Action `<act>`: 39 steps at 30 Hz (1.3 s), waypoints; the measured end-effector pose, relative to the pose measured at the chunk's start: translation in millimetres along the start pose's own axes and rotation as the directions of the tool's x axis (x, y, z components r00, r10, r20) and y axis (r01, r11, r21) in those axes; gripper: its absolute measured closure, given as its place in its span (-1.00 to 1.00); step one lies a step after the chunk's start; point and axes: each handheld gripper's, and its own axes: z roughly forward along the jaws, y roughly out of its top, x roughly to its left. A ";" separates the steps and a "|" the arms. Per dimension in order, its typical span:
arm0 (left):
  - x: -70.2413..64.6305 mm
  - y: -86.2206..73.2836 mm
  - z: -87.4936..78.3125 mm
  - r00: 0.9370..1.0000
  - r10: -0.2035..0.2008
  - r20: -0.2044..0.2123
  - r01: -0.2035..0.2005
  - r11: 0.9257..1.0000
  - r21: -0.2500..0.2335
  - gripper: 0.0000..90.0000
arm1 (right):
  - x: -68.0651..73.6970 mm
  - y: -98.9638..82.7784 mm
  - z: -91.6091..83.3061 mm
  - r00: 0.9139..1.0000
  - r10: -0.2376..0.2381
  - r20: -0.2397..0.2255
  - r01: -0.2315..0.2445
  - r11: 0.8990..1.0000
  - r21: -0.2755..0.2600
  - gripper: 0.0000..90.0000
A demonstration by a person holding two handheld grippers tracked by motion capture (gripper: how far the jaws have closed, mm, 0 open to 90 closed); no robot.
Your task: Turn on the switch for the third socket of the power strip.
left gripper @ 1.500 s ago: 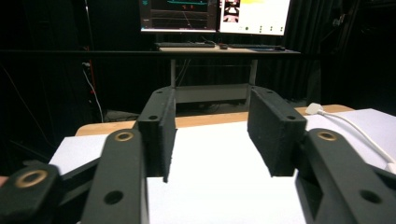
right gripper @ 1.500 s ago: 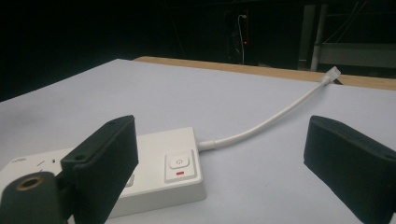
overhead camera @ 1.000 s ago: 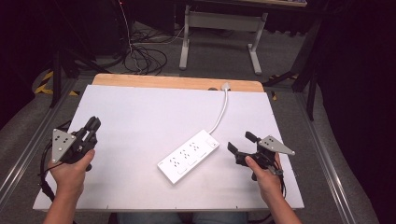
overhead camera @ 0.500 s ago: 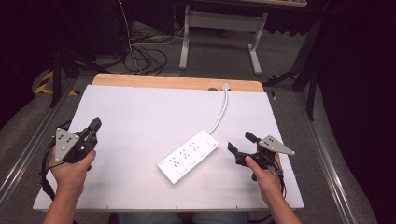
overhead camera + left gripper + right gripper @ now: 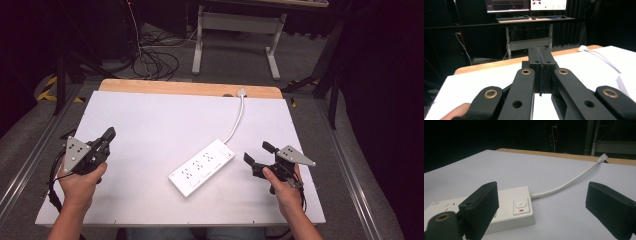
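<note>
White power strip (image 5: pixel 202 167), corded, unheld.

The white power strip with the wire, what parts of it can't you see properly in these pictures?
- Power strip, right gripper view: its near end sits behind the right gripper's left jaw, and the bottom edge cuts it off.
- Cord, high view: it ends at the table's far edge; whatever it plugs into is hidden.
- Switch: its symbol is too small to read.

- Power strip (image 5: pixel 202 167) lies on the desk (image 5: pixel 150 125), slightly right of centre, set diagonally.
- Its cable (image 5: pixel 236 120) runs from its far end to the desk's far edge.
- Left gripper (image 5: pixel 108 135) sits near the desk's left edge, well apart from the strip.
- Right gripper (image 5: pixel 257 154) sits just right of the strip, near its far end.
</note>
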 end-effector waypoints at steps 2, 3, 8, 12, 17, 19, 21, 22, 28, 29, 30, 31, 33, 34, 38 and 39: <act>-2.1 0.7 0.9 1.000 0.006 0.013 -0.006 1.000 0.001 1.00 | 0.1 -0.1 -0.1 1.000 0.000 -0.001 0.000 1.000 0.001 -0.73; -3.0 0.8 1.3 1.000 0.007 0.018 -0.008 1.000 0.003 1.00 | 0.1 -0.2 -0.3 1.000 0.000 -0.001 0.000 1.000 0.002 -0.73; -7.1 0.6 4.5 0.999 0.017 0.041 -0.017 1.000 0.011 1.00 | -0.2 -0.8 -0.5 1.000 0.002 -0.003 -0.002 1.000 0.009 -0.73; -10.7 0.7 7.2 0.998 0.024 0.061 -0.024 1.000 0.014 1.00 | -0.2 -1.1 -0.9 1.000 0.000 -0.003 0.000 1.000 0.012 -0.73; -14.3 0.1 10.0 0.997 0.032 0.077 -0.034 0.999 0.020 1.00 | -0.2 -1.4 -1.0 1.000 -0.002 -0.002 0.002 1.000 0.016 -0.73; -17.4 0.1 11.8 0.995 0.040 0.096 -0.043 0.999 0.025 1.00 | -0.3 -1.6 -1.0 1.000 -0.003 -0.001 0.003 1.000 0.019 -0.73; -18.3 0.1 12.3 0.994 0.043 0.100 -0.045 0.999 0.025 1.00 | -0.4 -1.8 -1.1 1.000 -0.002 0.000 0.002 1.000 0.021 -0.72; -19.2 0.2 12.7 0.994 0.043 0.103 -0.046 0.999 0.026 1.00 | -0.5 -1.8 -1.3 1.000 -0.001 0.000 0.001 1.000 0.022 -0.72; -25.0 0.2 15.4 0.989 0.052 0.140 -0.057 0.998 0.031 1.00 | -0.5 -2.1 -2.3 1.000 0.001 0.001 -0.001 1.000 0.021 -0.72; -28.2 0.3 16.8 0.986 0.056 0.156 -0.062 0.998 0.033 1.00 | -0.6 -2.2 -2.5 1.000 0.000 0.002 0.000 1.000 0.022 -0.72; -28.2 0.3 16.8 0.986 0.056 0.156 -0.062 0.998 0.033 1.00 | -0.7 -2.2 -2.6 1.000 0.001 0.002 -0.001 1.000 0.022 -0.72; -30.1 0.2 17.8 0.985 0.055 0.166 -0.061 0.998 0.032 1.00 | -0.8 -2.3 -2.8 1.000 0.001 0.003 -0.001 1.000 0.022 -0.72; -33.9 0.6 19.9 0.981 0.063 0.182 -0.071 0.997 0.037 1.00 | -1.0 -2.4 -3.2 1.000 0.002 0.004 -0.002 1.000 0.022 -0.72; -34.6 0.6 20.5 0.979 0.065 0.191 -0.074 0.997 0.039 1.00 | -1.0 -2.6 -3.4 1.000 0.003 0.004 -0.003 1.000 0.023 -0.72; -36.7 0.6 22.2 0.976 0.073 0.203 -0.083 0.996 0.041 1.00 | -1.0 -3.0 -4.0 1.000 0.005 0.006 -0.005 1.000 0.024 -0.72; -38.0 0.4 22.8 0.976 0.067 0.206 -0.077 0.996 0.041 1.00 | -1.0 -3.1 -4.1 1.000 0.006 0.006 -0.006 1.000 0.025 -0.72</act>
